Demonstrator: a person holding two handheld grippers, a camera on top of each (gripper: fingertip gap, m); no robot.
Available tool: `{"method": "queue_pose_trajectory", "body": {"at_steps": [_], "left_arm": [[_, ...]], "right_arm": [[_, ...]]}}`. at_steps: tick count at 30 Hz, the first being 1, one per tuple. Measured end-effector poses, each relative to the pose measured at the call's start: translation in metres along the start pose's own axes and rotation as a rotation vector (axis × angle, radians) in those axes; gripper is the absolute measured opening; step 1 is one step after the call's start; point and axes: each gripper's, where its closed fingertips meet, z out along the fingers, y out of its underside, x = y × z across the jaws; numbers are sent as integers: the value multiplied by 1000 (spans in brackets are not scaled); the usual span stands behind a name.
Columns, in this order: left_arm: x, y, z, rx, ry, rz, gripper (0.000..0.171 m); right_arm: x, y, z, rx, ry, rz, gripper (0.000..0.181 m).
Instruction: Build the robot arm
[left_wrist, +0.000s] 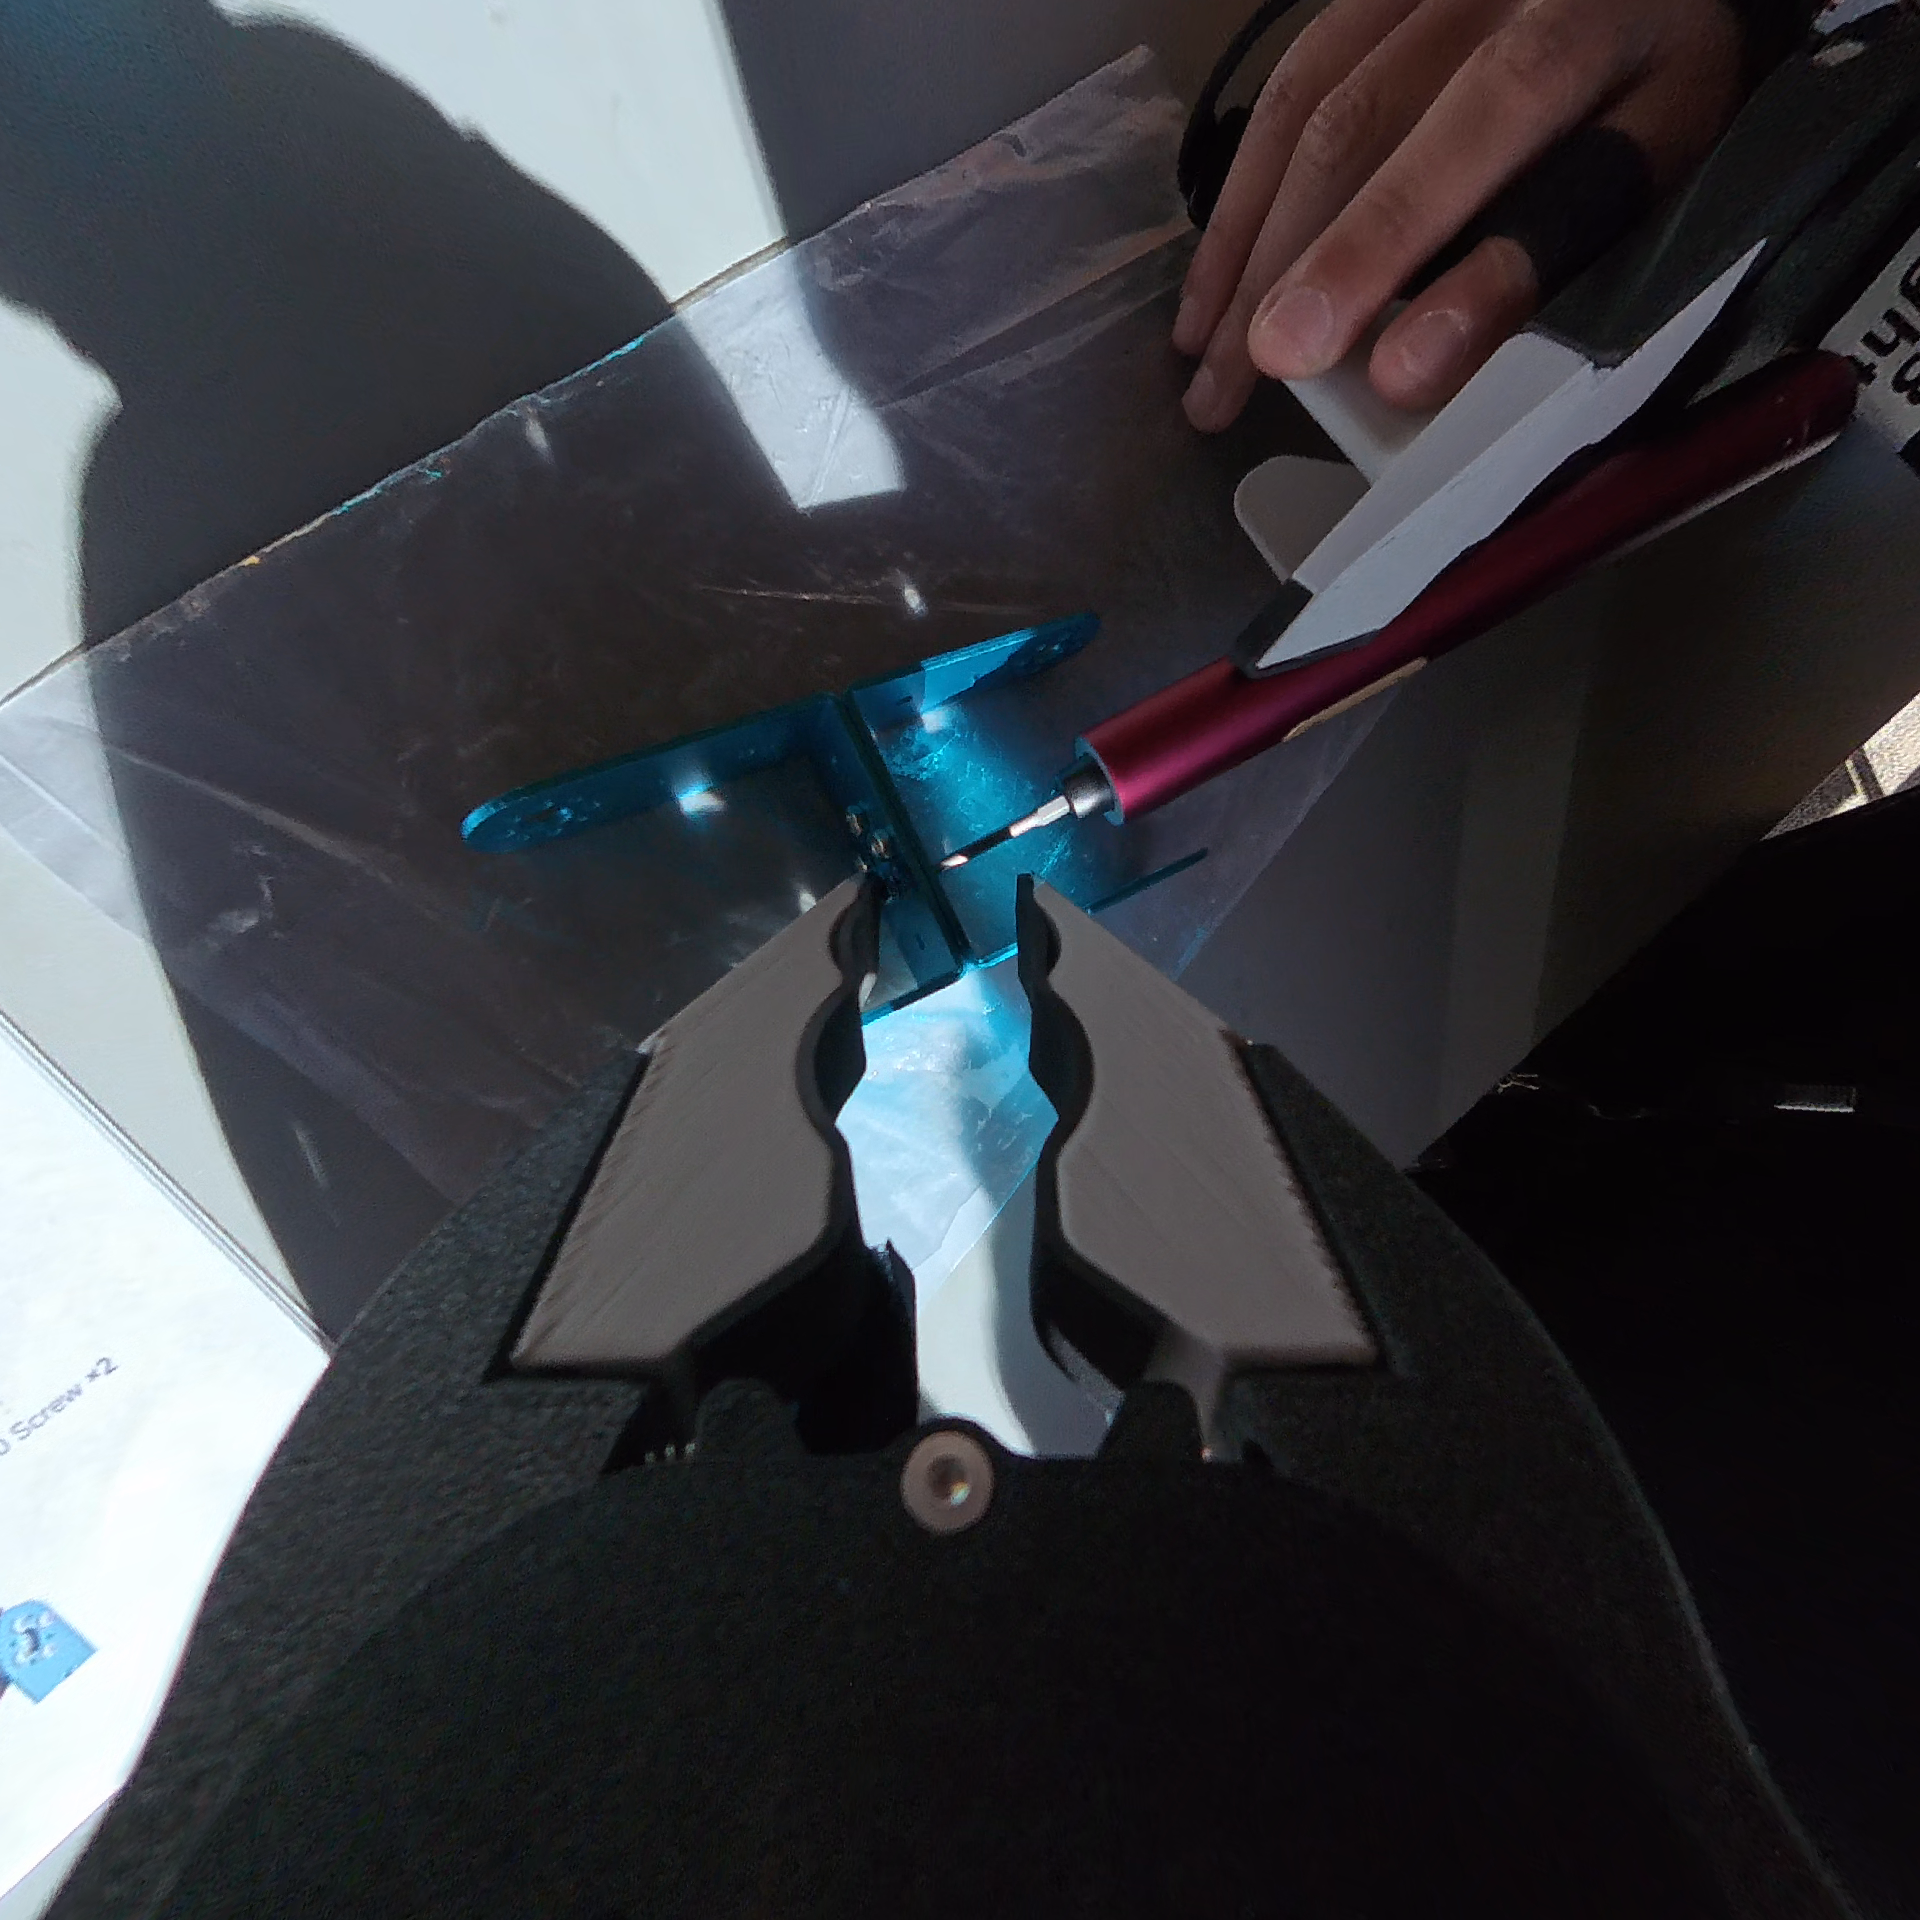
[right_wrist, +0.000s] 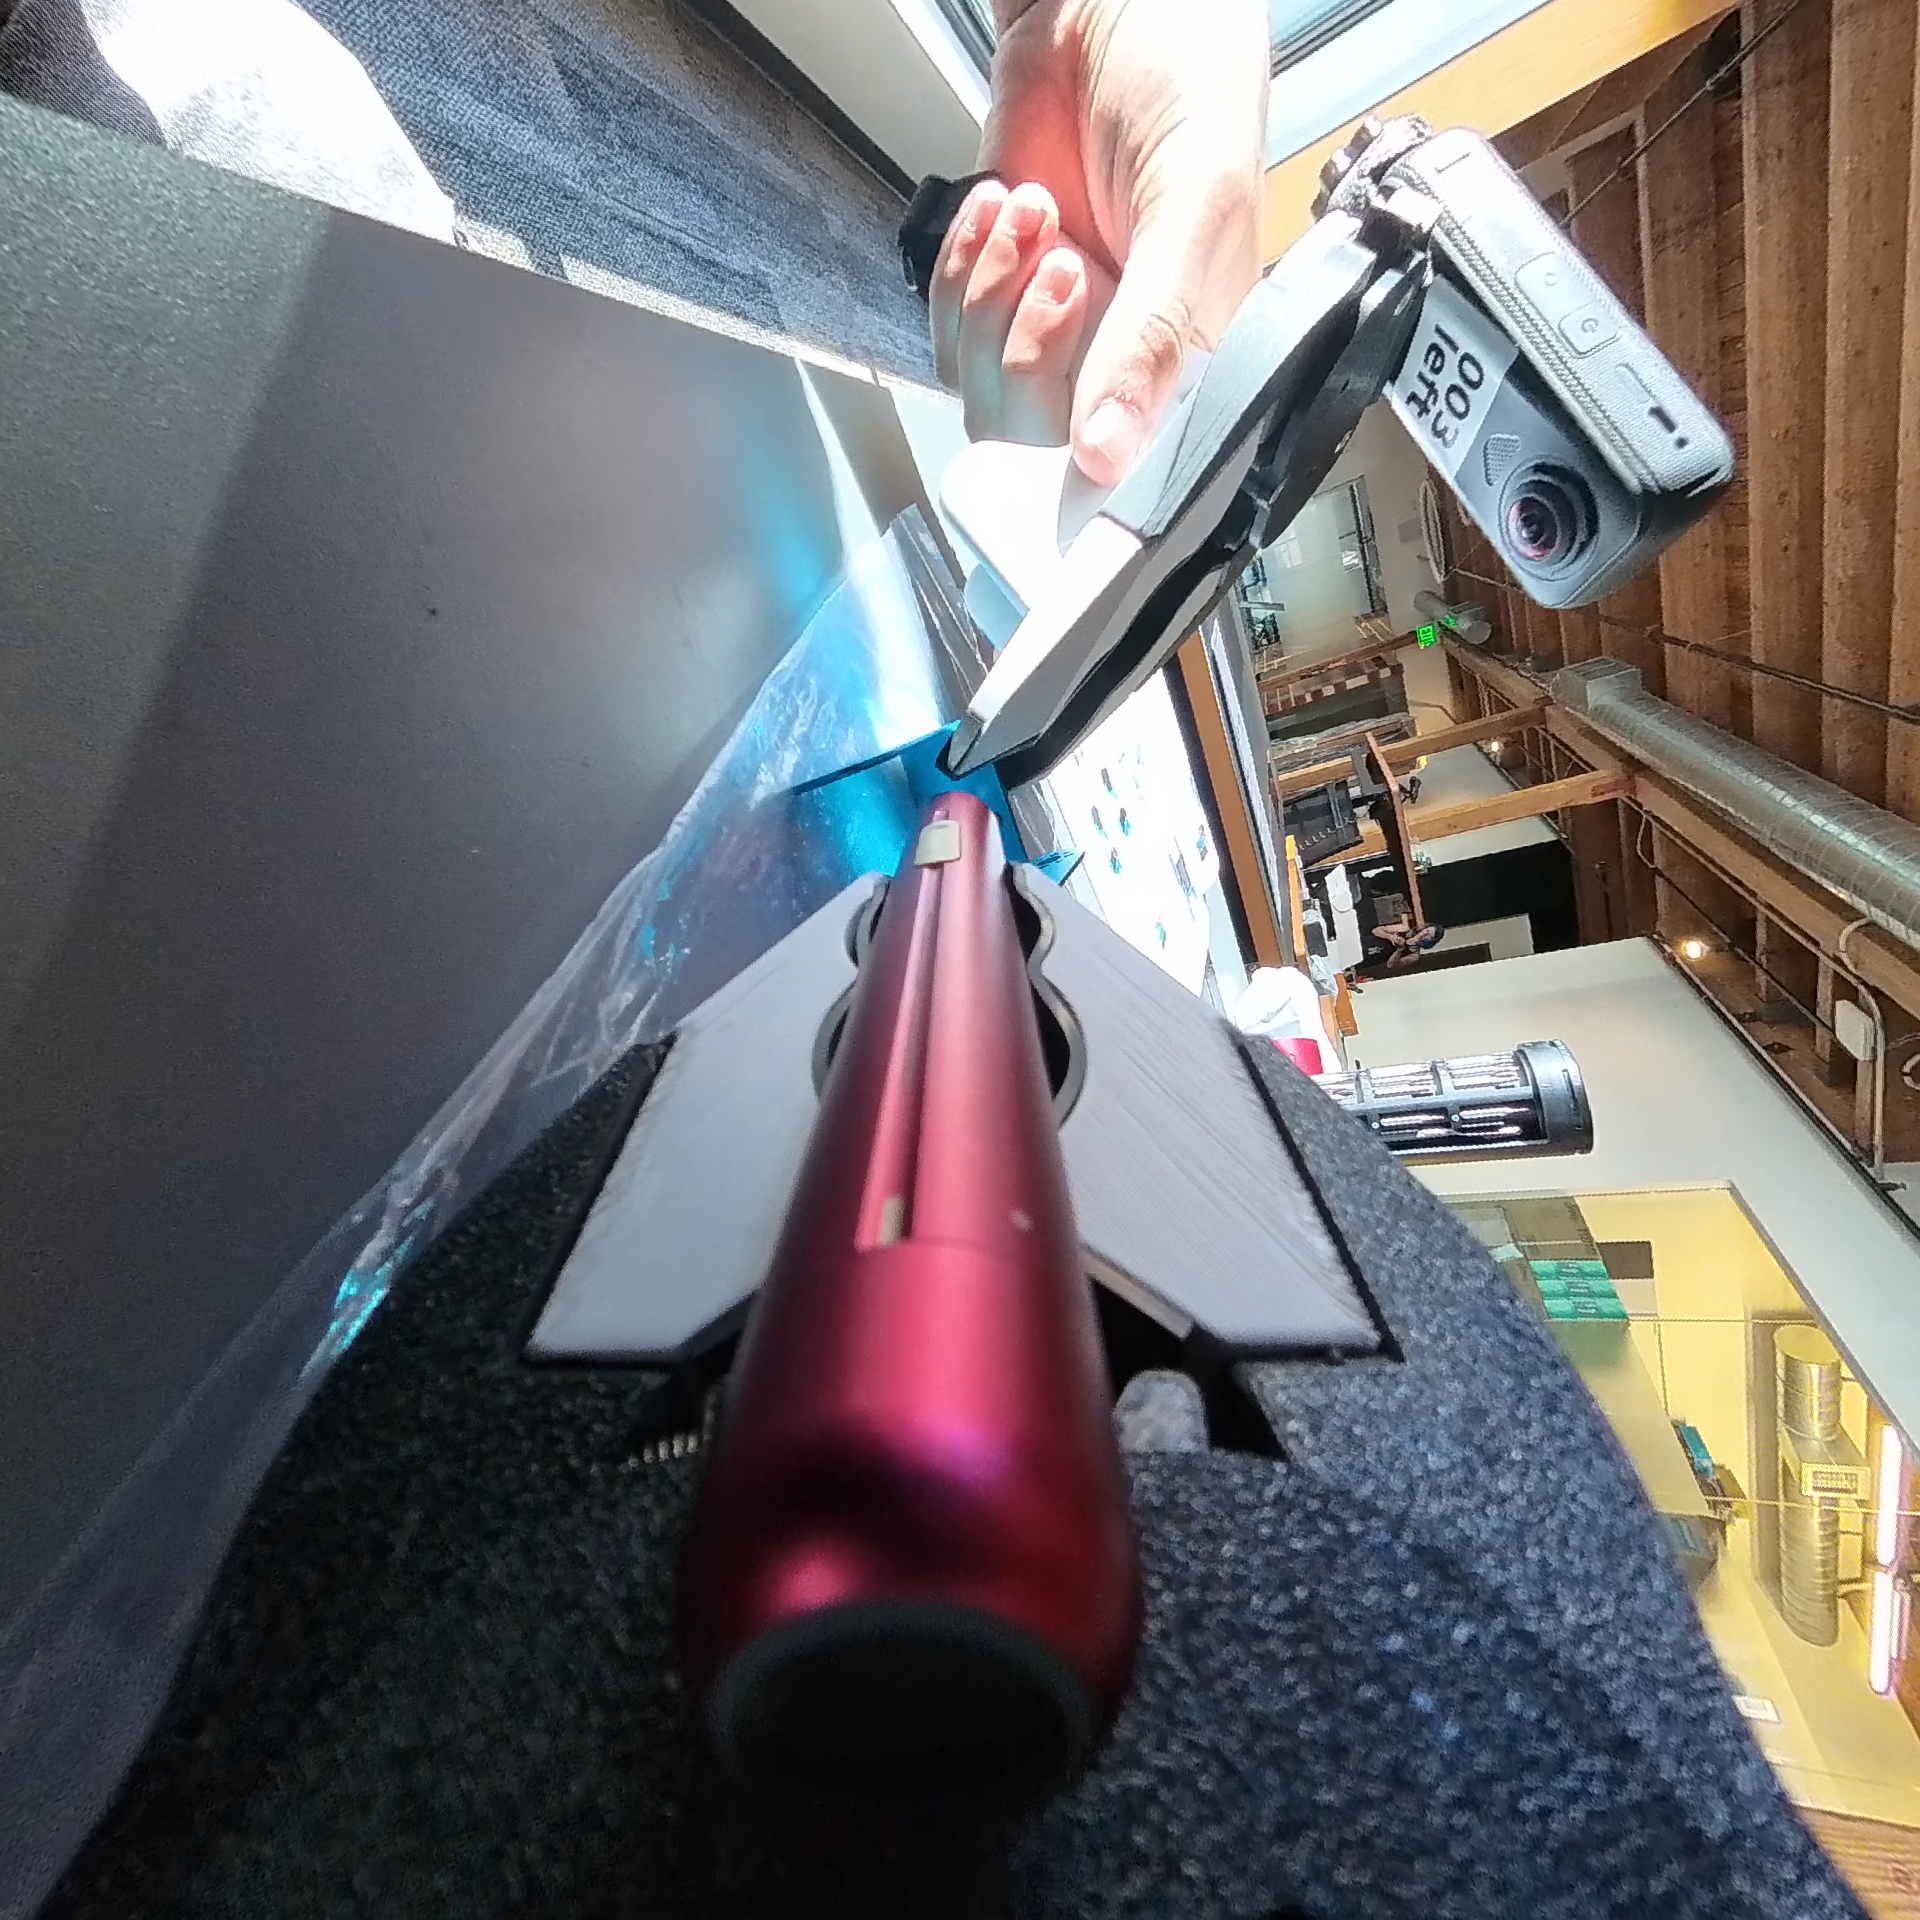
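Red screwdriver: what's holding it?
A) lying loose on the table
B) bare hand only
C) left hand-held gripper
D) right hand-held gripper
D: the red screwdriver sits clamped between the right hand-held gripper's fingers, its bit pointing at the blue metal bracket.

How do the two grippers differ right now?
The right gripper is shut on a red screwdriver; the left gripper holds nothing, its fingers parted around the upright blue bracket. The right comes in low from the side; the left points down. Both have grey fingers on black bodies.
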Motion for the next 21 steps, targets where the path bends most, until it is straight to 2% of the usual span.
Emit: {"method": "queue_pose_trajectory", "body": {"at_steps": [14,19,21], "left_arm": [[0,1,0,8,5,-28,27],[16,-2,2,16,40,-71,62],[18,-1,4,14,-1,-48,68]], "right_arm": [[-1,1,2,8,2,-25,20],[-3,2,4,8,12,-35,20],[-3,2,4,7,19,-46,20]]}}
